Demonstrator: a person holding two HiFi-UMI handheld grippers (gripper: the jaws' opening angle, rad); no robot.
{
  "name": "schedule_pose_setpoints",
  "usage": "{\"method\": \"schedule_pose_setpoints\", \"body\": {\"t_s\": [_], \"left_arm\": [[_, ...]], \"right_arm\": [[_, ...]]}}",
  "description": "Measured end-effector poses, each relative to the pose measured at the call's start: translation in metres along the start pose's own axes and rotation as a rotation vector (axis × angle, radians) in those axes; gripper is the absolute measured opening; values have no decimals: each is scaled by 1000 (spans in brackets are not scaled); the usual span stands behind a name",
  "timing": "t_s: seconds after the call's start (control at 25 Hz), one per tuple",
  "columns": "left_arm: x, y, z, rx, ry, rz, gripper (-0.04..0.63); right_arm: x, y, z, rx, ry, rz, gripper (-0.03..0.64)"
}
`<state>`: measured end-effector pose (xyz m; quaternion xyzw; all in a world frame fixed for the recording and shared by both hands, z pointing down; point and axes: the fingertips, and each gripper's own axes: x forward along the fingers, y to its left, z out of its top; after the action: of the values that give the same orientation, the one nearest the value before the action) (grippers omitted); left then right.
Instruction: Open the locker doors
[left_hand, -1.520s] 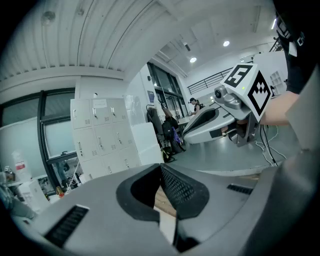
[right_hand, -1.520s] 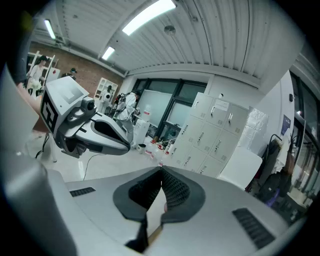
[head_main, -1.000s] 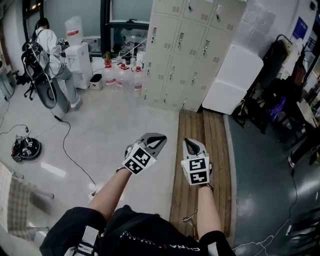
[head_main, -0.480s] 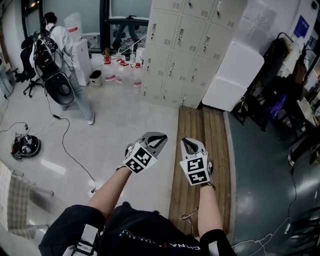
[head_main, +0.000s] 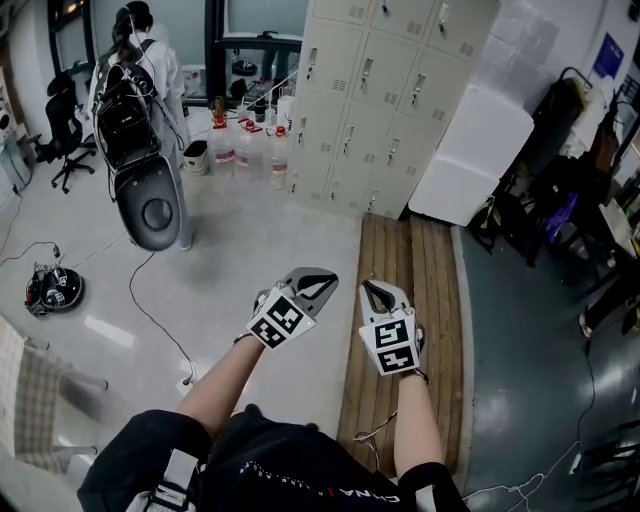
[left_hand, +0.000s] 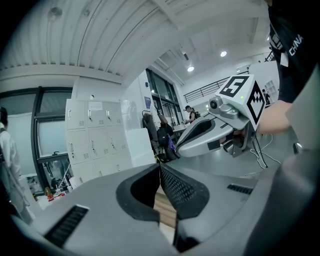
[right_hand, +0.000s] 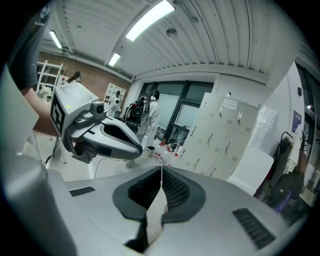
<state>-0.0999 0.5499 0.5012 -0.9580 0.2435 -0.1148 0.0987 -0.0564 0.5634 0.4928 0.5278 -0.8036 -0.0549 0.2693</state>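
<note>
Since a second ago the person (head_main: 140, 110) with the backpack has walked out of the far left corner toward the middle of the floor (head_main: 260, 240) and now stands nearer the bottles (head_main: 250, 150), while your two grippers have hardly shifted

You hold the left gripper (head_main: 322, 280) clenched, pads pressed flat together, nothing between them. You hold the right gripper (head_main: 370, 288) clenched too, jaws meeting in a thin line, empty. Both point forward and a bit down, side by side, near each other but not touching. Left one hangs over the grey floor, right one over the near end of the wooden platform (head_main: 425, 300)

Lockers (head_main: 390, 100) stand ahead of you at the far end of that platform, well apart from both grippers. Every door you can see on them is closed, each with its small handle

White box (head_main: 475, 150) sits just beside the lockers on their right. Bottles stand on the floor just left of the lockers. Black cable (head_main: 150, 320) trails across the floor on your left
</note>
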Motion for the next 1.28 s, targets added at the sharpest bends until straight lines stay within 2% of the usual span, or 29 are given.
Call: {"method": "schedule_pose_setpoints", "body": {"t_s": [0.28, 0.56, 0.8, 0.96, 1.28], "left_arm": [[11, -9, -4, -1, 6, 0, 20], [38, -16, -1, 5, 51, 32, 20], [58, -18, -12, -28, 87, 89, 20], [68, -14, -20, -52, 114, 133, 20], [83, 27, -40, -54, 129, 141, 20]], "right_arm": [[-3, -22, -11, 53, -26, -47, 32], [-15, -53, -29, 77, -18, -61, 31], [-20, -75, -51, 103, -35, -20, 31], [-18, -91, -67, 75, -10, -28, 31], [20, -111, -73, 130, -7, -27, 31]]}}
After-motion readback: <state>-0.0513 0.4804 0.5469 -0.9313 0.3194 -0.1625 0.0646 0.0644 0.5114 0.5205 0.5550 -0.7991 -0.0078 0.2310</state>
